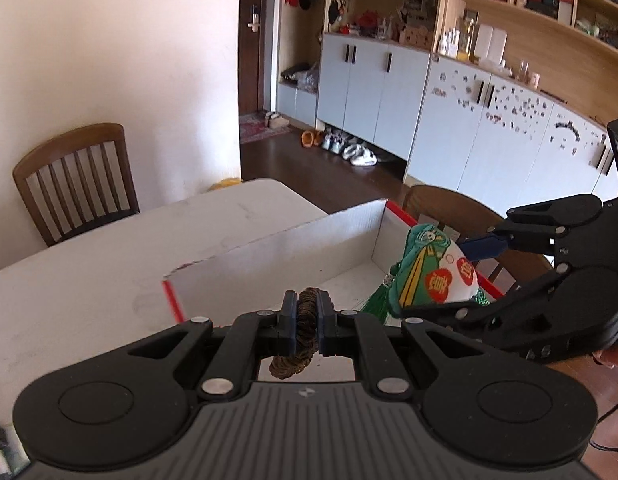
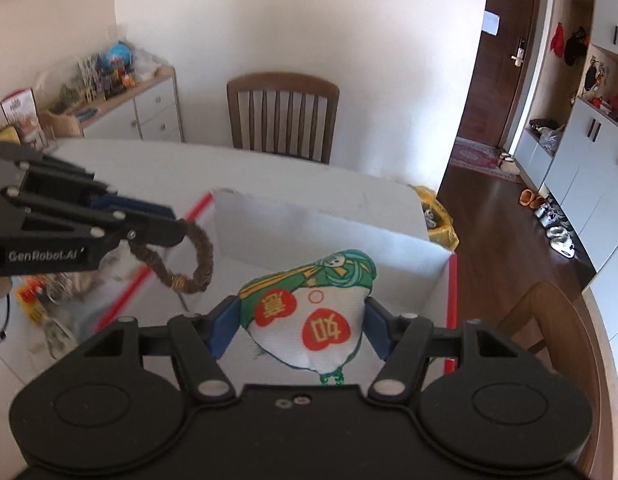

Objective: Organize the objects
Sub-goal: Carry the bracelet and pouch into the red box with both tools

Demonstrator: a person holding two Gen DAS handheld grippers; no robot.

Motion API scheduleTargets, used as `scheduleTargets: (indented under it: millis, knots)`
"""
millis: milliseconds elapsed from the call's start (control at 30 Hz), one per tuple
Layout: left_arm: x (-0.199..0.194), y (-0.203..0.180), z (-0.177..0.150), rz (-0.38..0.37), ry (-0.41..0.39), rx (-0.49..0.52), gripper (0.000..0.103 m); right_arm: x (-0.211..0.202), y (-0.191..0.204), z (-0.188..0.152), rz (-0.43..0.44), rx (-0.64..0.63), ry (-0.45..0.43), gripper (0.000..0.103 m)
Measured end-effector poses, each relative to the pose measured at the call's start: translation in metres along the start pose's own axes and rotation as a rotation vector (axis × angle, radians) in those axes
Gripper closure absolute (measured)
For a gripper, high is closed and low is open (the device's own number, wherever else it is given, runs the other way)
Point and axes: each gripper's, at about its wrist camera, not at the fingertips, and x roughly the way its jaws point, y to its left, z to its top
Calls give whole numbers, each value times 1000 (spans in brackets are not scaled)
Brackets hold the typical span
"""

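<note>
My left gripper (image 1: 307, 320) is shut on a brown beaded bracelet (image 1: 305, 312); in the right wrist view the bracelet (image 2: 197, 264) dangles from that gripper (image 2: 181, 232) over the left edge of a white cardboard box (image 2: 309, 224) with red-taped corners. My right gripper (image 2: 299, 324) is shut on a green and white stuffed sachet (image 2: 309, 312) with red hearts, held above the box's inside. The left wrist view shows that sachet (image 1: 433, 272) with its green tassel between the right gripper's fingers (image 1: 485, 242), over the box's (image 1: 293, 248) right side.
The box rests on a white table (image 1: 89, 280). Wooden chairs stand behind the table (image 2: 283, 116) and at its right side (image 2: 545, 320). Small clutter lies on the table left of the box (image 2: 49, 300). A yellow bag (image 2: 437, 216) sits past the table's far corner.
</note>
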Motion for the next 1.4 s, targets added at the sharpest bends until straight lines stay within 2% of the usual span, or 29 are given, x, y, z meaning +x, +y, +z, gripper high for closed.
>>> scheduleTargets:
  millis: [267, 733, 1067, 1400]
  knots:
    - [60, -6, 0, -4, 104, -30, 94, 41, -18, -16, -25, -25, 89, 39]
    - [139, -3, 0, 24, 319, -20, 94, 98, -21, -29, 16, -49, 258, 38]
    - [157, -2, -5, -8, 403, -3, 94, 110, -11, -32, 53, -68, 369, 35]
    - [141, -7, -1, 18, 378, 34, 92, 102, -7, -30, 54, -77, 349, 29]
